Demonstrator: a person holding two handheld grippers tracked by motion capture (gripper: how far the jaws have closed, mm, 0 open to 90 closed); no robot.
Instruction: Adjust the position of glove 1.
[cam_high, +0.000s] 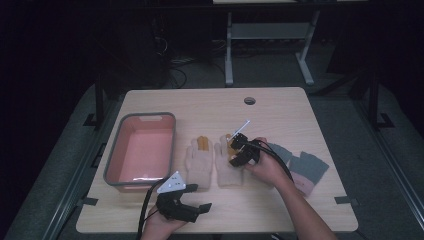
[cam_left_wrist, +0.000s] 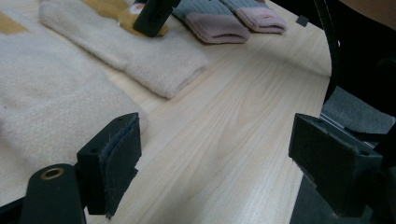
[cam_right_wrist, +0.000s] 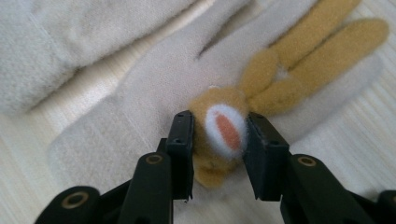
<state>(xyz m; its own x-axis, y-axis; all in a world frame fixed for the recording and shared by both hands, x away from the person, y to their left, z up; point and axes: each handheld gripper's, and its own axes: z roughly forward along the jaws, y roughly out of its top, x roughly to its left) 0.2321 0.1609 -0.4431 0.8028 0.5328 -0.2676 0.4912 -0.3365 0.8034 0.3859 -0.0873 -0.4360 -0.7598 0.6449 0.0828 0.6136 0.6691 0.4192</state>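
1. Desk (cam_high: 280, 107): wooden, carries everything.
2. Pink bin (cam_high: 141, 150): near left edge, likely the gloves' destination.
3. Cream glove (cam_high: 229, 167): mid-desk, flat, beside its mate (cam_high: 199, 162).
4. Right gripper (cam_right_wrist: 219, 140): jaws pinch the glove's rabbit patch (cam_right_wrist: 223, 128), apparently for lifting.
5. Left gripper (cam_high: 202, 206): at front edge, jaws wide, idle.

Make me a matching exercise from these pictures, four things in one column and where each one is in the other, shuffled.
Things:
1. pink bin
2. cream glove with the tan animal patch
3. grey and pink gloves
4. left gripper

Places or states:
A. near the table's front edge, jaws wide apart over bare wood
B. at the table's right side
C. at the table's left side
D. its patch sits between the right gripper's jaws

Pairs: 1-C, 2-D, 3-B, 4-A
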